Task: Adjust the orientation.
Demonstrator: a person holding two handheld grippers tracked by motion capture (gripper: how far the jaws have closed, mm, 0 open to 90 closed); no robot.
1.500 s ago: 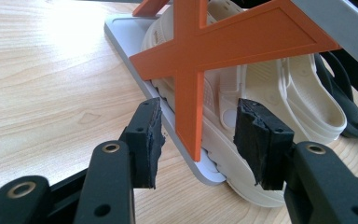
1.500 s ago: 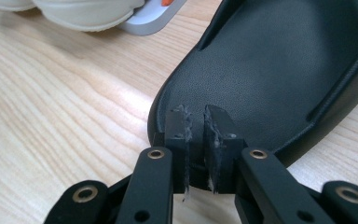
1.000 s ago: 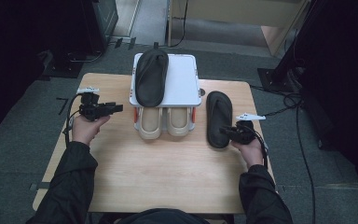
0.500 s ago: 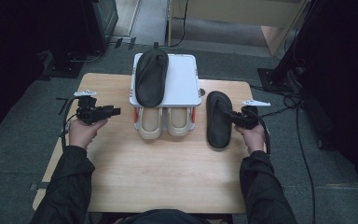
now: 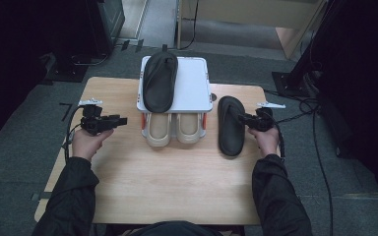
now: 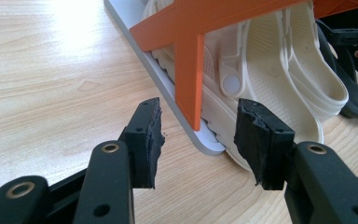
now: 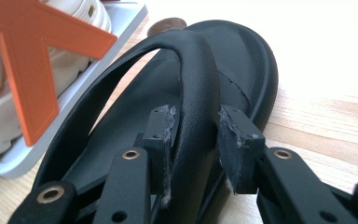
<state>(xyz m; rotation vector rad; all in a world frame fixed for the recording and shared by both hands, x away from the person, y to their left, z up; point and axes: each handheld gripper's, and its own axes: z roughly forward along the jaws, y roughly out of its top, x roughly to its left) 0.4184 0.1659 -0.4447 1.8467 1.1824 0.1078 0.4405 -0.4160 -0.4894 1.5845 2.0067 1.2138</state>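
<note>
Jaws of the right gripper (image 7: pixel 193 140) straddle the strap of the black flip-flop (image 5: pixel 230 125), 1 pad on each side of it. They have just been opening: in the right gripper view the left pad lies against the strap or very near it, while a narrow gap shows at the right pad, so the strap sits between the jaws without being clamped. That flip-flop lies flat on the desk (image 5: pixel 167 187), sole down, its toe end beyond the jaw tips and its heel back toward the hand. To the left of these jaws stands the orange leg (image 7: pixel 28 60) of a small white shoe rack (image 5: pixel 197 88), with the cream sandals (image 5: pixel 170 129) tucked under its shelf.

Jaws of the left gripper (image 6: pixel 198 140) stand released and wide apart, nothing between the pads. They hover just above the desk and point at the near corner of the rack; straight ahead of them, close but apart, are the white base edge, an orange leg and the side of the nearest cream sandal. Farther off beyond the 2 sandals, the black flip-flop and the other gripper show at the upper right of that view.

On top of the rack lies a 2nd black flip-flop (image 5: pixel 159 81), well beyond both pairs of jaws.
</note>
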